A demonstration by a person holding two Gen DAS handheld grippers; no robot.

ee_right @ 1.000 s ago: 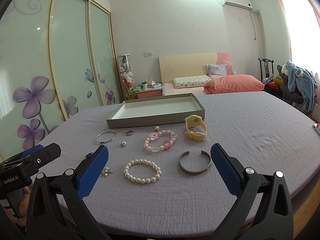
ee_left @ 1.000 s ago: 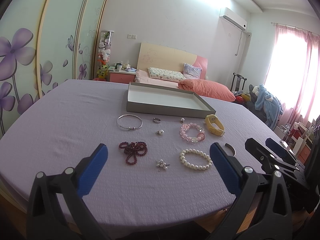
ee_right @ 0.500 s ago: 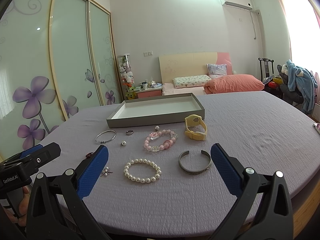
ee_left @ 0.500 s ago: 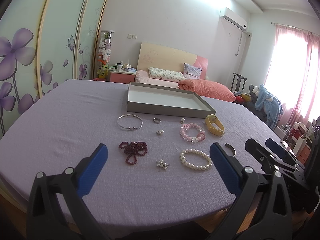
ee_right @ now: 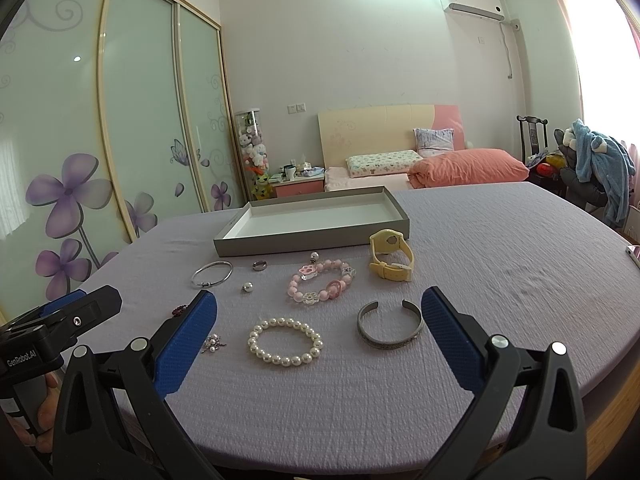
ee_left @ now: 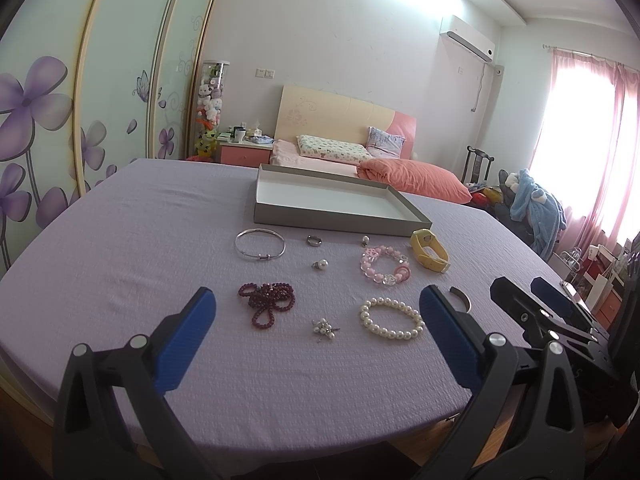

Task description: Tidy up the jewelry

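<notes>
Above jewelry, both tongs (ee_left: 316, 320) (ee_right: 318, 322) wide, empty.

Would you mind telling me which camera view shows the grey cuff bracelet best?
The right wrist view: the grey cuff bracelet lies whole and unobstructed on the purple cloth. In the left wrist view only a sliver shows behind the left gripper's finger.

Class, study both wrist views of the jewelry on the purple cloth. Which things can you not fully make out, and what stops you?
- Dark red bead strand: right wrist view, mostly hidden behind that gripper's near blue finger.
- Grey cuff bracelet: left wrist view, largely behind that gripper's blue finger.
- Flat object: right wrist view, cut off by the frame edge.
</notes>
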